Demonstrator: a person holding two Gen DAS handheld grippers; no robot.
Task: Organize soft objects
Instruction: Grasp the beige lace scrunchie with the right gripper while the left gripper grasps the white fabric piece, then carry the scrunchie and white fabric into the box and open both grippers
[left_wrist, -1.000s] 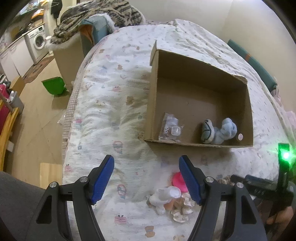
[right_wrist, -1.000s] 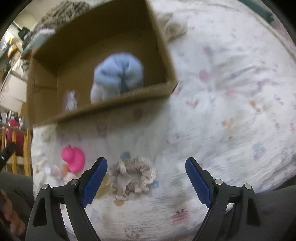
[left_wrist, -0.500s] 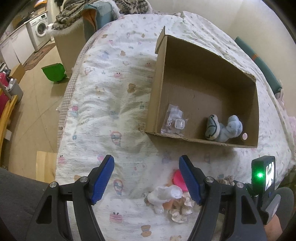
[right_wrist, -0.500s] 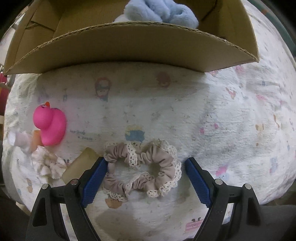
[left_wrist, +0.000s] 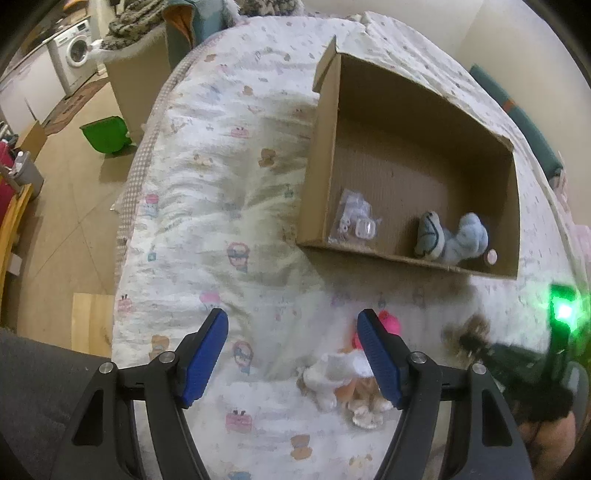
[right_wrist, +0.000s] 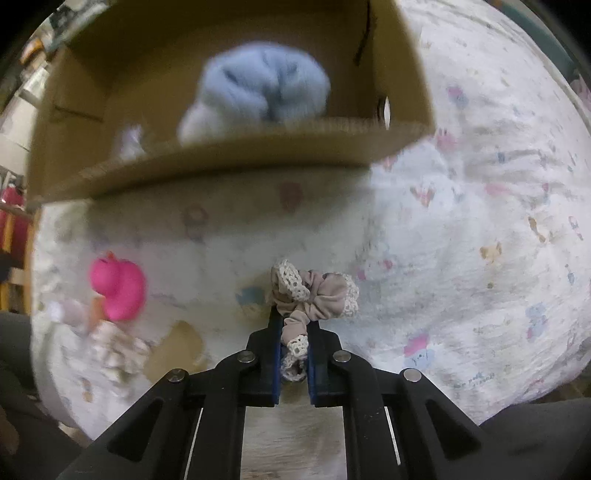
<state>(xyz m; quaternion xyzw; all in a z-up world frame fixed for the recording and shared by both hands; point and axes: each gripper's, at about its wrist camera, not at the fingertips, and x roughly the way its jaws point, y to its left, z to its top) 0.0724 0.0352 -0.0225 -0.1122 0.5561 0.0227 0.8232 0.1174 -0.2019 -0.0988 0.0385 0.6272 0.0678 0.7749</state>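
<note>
My right gripper (right_wrist: 293, 325) is shut on a beige lace-edged scrunchie (right_wrist: 314, 291) and holds it above the bed, in front of the cardboard box (right_wrist: 229, 166). A blue plush toy (right_wrist: 258, 96) lies in the box. In the left wrist view the box (left_wrist: 321, 155) holds the blue plush (left_wrist: 458, 240) and a small clear packet (left_wrist: 354, 218). My left gripper (left_wrist: 295, 350) is open and empty above the bedspread. A pink rubber duck (left_wrist: 388, 326), a white soft toy (left_wrist: 332, 373) and a frilly scrunchie (left_wrist: 365, 413) lie by its right finger. The right gripper (left_wrist: 476, 339) shows blurred there.
The bed (left_wrist: 221, 184) has a white printed cover. Its left edge drops to a wooden floor with a green bin (left_wrist: 105, 134) and a washing machine (left_wrist: 75, 55). The pink duck (right_wrist: 118, 284) and a tan card (right_wrist: 177, 350) lie left of my right gripper.
My right gripper closed on the beige scrunchie and lifted it off the bed toward the box. My left gripper stayed open and shifted only slightly.
</note>
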